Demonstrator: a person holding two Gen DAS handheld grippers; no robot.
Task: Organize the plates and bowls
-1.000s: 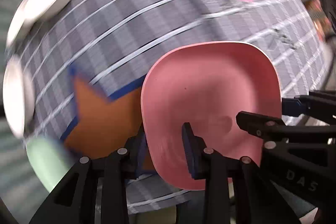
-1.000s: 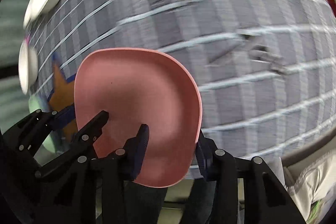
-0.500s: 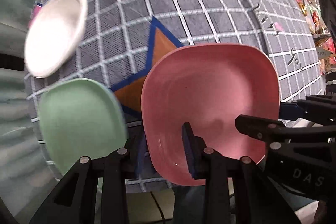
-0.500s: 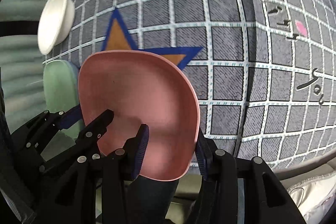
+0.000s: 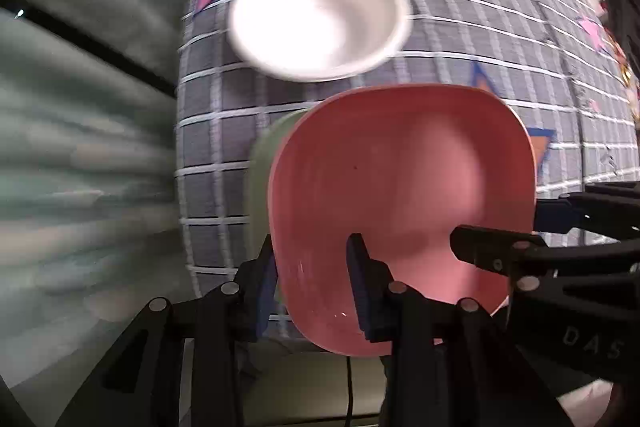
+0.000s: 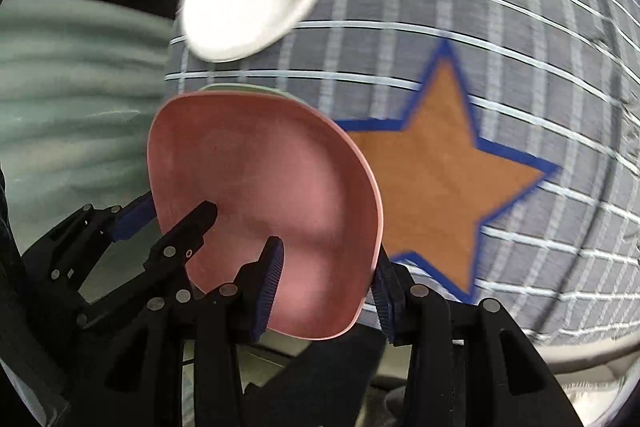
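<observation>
Pink plate (image 5: pixel 400 195) hangs over the green plate (image 5: pixel 264 163), whose edge peeks out on the side away from the orange star (image 6: pixel 436 179). Left gripper (image 5: pixel 312 275) straddles the pink rim, jaws just easing apart; contact looks loosened, though blur hides it. Right gripper (image 6: pixel 326 283) pinches the opposite rim. White bowl (image 5: pixel 320 15) sits beyond the green plate.
</observation>
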